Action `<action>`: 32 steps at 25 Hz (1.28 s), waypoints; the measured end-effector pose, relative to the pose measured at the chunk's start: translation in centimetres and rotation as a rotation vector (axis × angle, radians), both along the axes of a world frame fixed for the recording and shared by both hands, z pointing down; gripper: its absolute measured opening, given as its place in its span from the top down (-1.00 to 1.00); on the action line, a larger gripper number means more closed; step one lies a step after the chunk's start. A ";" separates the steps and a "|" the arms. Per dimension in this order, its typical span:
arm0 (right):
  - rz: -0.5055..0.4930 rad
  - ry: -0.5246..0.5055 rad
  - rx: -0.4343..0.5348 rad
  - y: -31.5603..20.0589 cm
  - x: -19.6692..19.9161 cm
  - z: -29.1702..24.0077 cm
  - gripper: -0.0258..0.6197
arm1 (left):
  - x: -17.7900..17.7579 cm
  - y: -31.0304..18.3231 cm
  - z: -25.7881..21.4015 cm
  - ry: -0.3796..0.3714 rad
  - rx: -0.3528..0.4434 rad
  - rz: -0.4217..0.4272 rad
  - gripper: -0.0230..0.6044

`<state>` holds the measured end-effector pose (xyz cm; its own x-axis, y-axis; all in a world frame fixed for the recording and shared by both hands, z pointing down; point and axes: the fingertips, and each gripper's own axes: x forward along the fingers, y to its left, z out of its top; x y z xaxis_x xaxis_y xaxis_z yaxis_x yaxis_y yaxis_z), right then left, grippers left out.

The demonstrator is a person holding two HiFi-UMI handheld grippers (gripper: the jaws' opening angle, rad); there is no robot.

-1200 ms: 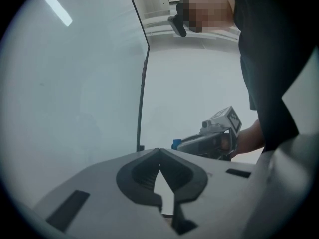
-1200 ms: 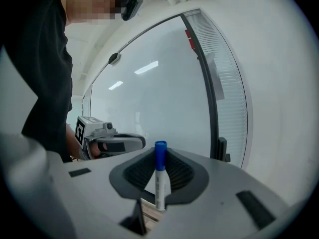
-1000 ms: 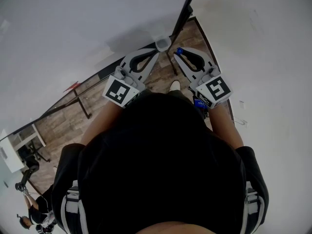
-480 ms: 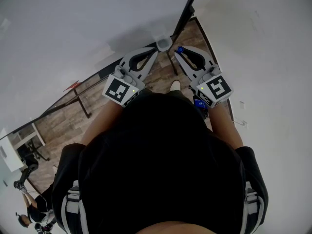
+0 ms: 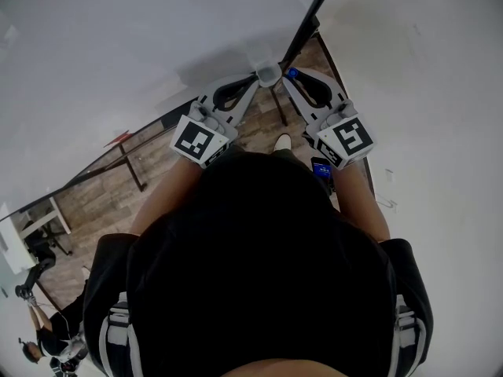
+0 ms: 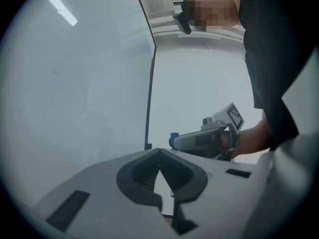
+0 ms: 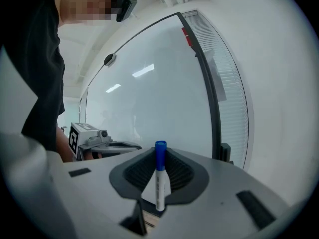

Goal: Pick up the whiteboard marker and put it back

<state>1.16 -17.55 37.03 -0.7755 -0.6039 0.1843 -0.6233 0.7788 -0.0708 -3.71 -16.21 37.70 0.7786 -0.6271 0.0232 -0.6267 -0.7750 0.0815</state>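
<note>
The whiteboard marker [image 7: 160, 182], white with a blue cap, stands upright between the jaws of my right gripper [image 7: 160, 156], which is shut on it. In the head view its blue cap [image 5: 291, 73] shows at the right gripper [image 5: 288, 79] tips, close to the whiteboard's black frame [image 5: 308, 18]. My left gripper [image 5: 255, 78] is beside it on the left, its tips by a small grey holder [image 5: 268, 71]. In the left gripper view its jaws [image 6: 159, 152] meet with nothing between them. The whiteboard [image 5: 118, 45] fills the far left.
A white wall [image 5: 424, 69] stands right of the board's frame. Below lies a wood-pattern floor [image 5: 102, 195] with the board's dark stand legs [image 5: 134, 167]. The person's head and shoulders fill the lower half of the head view. A phone [image 5: 322, 169] shows near the right forearm.
Both grippers have shifted slightly up the picture toward the board's corner. The right one still carries the marker, and the left jaws stay together.
</note>
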 end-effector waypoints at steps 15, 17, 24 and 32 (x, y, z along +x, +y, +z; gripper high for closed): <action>0.080 -0.003 0.028 -4.7 -0.2 1.6 0.73 | -0.2 -1.8 2.0 -0.010 0.019 -0.021 0.92; 0.072 -0.004 0.034 -5.1 -0.7 1.7 0.73 | -0.2 -2.0 2.1 -0.020 0.020 -0.022 0.92; 0.037 0.052 0.037 -6.4 -2.0 5.1 0.73 | -0.4 -2.7 2.2 0.011 0.024 -0.038 0.92; 0.028 0.079 -0.033 -7.4 -2.5 10.0 0.73 | -0.5 -3.3 3.1 -0.002 0.031 -0.036 0.92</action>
